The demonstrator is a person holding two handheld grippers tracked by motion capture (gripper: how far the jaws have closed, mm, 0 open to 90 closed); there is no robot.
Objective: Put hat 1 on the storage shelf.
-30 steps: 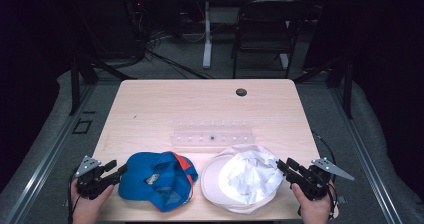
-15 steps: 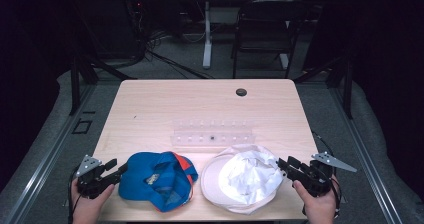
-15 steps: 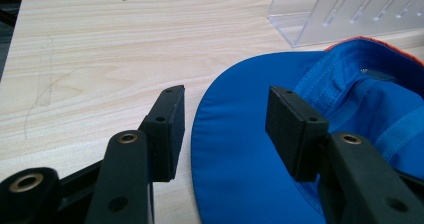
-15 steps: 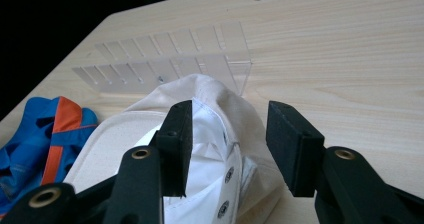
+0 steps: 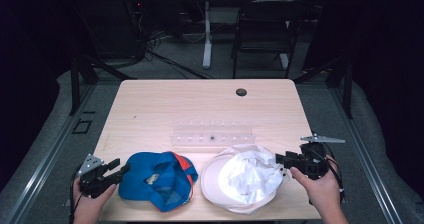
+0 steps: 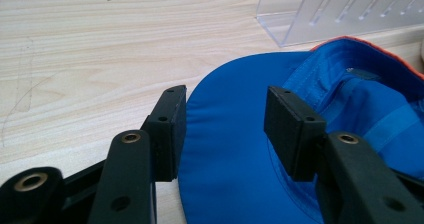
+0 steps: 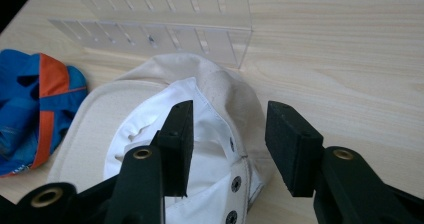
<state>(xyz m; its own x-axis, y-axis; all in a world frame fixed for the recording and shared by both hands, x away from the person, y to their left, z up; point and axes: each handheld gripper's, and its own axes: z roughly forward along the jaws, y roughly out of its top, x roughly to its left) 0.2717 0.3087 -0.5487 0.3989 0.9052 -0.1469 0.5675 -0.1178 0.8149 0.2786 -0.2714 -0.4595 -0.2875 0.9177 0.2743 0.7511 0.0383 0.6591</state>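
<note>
two caps lie upside down along the near edge of the table (image 5: 150,104), side by side. the blue cap (image 5: 157,179) with its orange panel is on the left, the white cap (image 5: 245,179) on the right, and a clear plastic rack (image 5: 214,136) stands just behind them.

the left gripper (image 5: 117,170) sits at the blue cap's outer edge. in the left gripper view its jaws stand wide apart, the blue brim (image 6: 235,134) lying between and under them with nothing pinched. the right gripper (image 5: 281,162) is at the white cap's right side, jaws also wide, and in the right gripper view they straddle the cap's back rim (image 7: 235,134) near the eyelets without closing on it.

both caps look light and soft. i'd guess the crowns would crumple and sag if lifted by the cloth alone. the brims seem the stiffer part, so a pinch across the brim or on the doubled seam of the rim should hold best. the fabric looks matte, not slippery, and nothing here looks breakable, though a cap could brush the rack just behind it.
</note>
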